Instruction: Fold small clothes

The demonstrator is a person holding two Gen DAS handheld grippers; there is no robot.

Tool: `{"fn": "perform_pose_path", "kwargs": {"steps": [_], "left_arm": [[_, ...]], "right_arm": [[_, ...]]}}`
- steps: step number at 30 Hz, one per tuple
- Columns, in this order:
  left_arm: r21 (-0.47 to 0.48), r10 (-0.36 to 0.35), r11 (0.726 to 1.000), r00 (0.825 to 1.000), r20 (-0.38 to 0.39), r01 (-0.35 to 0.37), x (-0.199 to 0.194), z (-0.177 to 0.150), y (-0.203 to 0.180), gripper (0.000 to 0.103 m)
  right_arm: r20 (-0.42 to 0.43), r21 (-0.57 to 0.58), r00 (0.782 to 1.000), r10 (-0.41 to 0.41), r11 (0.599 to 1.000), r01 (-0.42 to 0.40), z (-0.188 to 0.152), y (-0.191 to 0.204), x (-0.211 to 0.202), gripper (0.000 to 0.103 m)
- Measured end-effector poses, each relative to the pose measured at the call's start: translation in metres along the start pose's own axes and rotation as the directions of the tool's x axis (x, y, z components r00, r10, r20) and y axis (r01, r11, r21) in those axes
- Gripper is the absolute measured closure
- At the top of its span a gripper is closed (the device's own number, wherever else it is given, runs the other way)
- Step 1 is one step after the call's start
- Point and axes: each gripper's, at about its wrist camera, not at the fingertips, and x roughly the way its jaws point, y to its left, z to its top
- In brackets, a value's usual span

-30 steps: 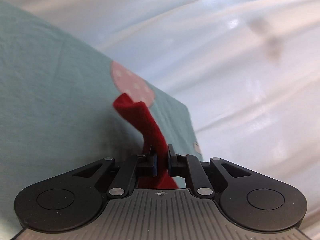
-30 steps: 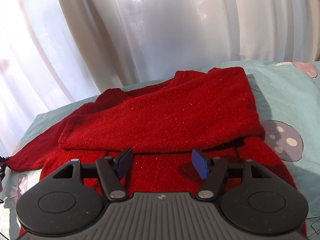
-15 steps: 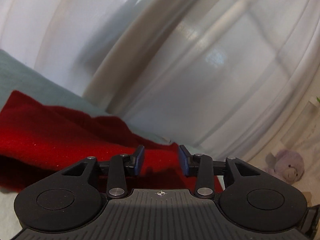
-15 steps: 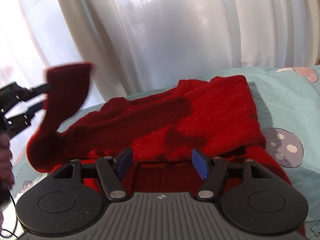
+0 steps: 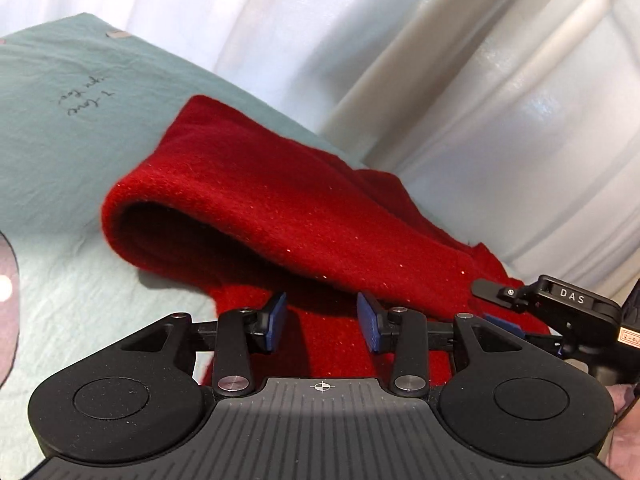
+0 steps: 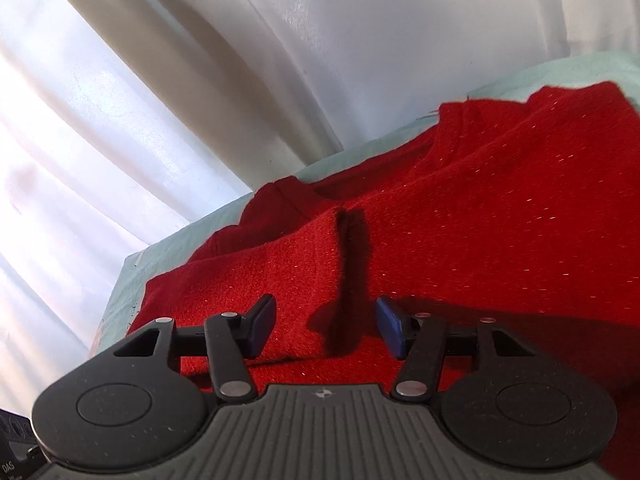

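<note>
Released sleeve now lies folded across red sweater.

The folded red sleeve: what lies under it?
Under the folded red sleeve lies the red sweater's body, on the green sheet. Its shadowed hollow hides the rest.

The red knitted garment runs under the left gripper's black body, so its near edge is hidden; in the right wrist view it is cut off by the right edge. The dark handwriting on the pale green sheet is too small to read. A folded sleeve hides the layers beneath.
</note>
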Motion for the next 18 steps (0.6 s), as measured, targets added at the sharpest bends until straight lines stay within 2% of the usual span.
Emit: {"fn": "perform_pose_path", "kwargs": {"steps": [1,3,6,8,9,11,14,15,16,18], "left_arm": [[-0.004,0.010,1.000,1.000,0.001,-0.010,-0.001,0.000,0.002,0.061],[-0.009,0.019,1.000,1.000,0.006,-0.019,-0.002,0.003,0.008,0.063],[-0.019,0.022,1.000,1.000,0.012,-0.022,-0.001,0.006,0.011,0.063],[-0.010,0.028,1.000,1.000,0.010,-0.028,0.001,0.008,0.010,0.063],[0.001,0.026,1.000,1.000,0.007,-0.026,0.000,0.007,0.009,0.063],[0.018,0.023,1.000,1.000,0.004,-0.023,0.000,0.007,0.007,0.063],[0.028,0.005,1.000,1.000,-0.012,-0.005,0.004,0.005,0.004,0.063],[0.026,-0.002,1.000,1.000,-0.020,0.003,0.008,0.005,0.004,0.063],[0.022,-0.008,1.000,1.000,-0.029,0.008,0.010,0.004,0.004,0.063],[0.023,-0.016,1.000,0.999,-0.034,0.016,0.012,0.002,0.002,0.063]], "right_arm": [[0.000,0.003,1.000,0.003,1.000,-0.003,0.001,0.002,0.006,0.051],[-0.026,0.011,1.000,0.003,1.000,-0.003,0.004,0.007,0.015,0.081],[-0.034,-0.051,0.999,-0.038,0.998,0.036,0.002,0.018,0.022,0.093],[0.029,-0.138,0.997,-0.076,0.987,0.079,0.002,0.028,0.014,0.094],[0.095,-0.173,0.991,-0.091,0.979,0.106,0.004,0.031,0.001,0.094],[0.226,-0.204,0.965,-0.132,0.962,0.180,0.007,0.035,-0.026,0.094],[0.371,-0.239,0.896,-0.242,0.908,0.344,0.006,0.027,-0.061,0.094],[0.391,-0.236,0.875,-0.286,0.887,0.396,0.005,0.019,-0.068,0.094],[0.395,-0.234,0.861,-0.319,0.872,0.430,0.004,0.012,-0.072,0.094],[0.353,-0.210,0.852,-0.387,0.854,0.475,0.003,-0.011,-0.076,0.094]]}}
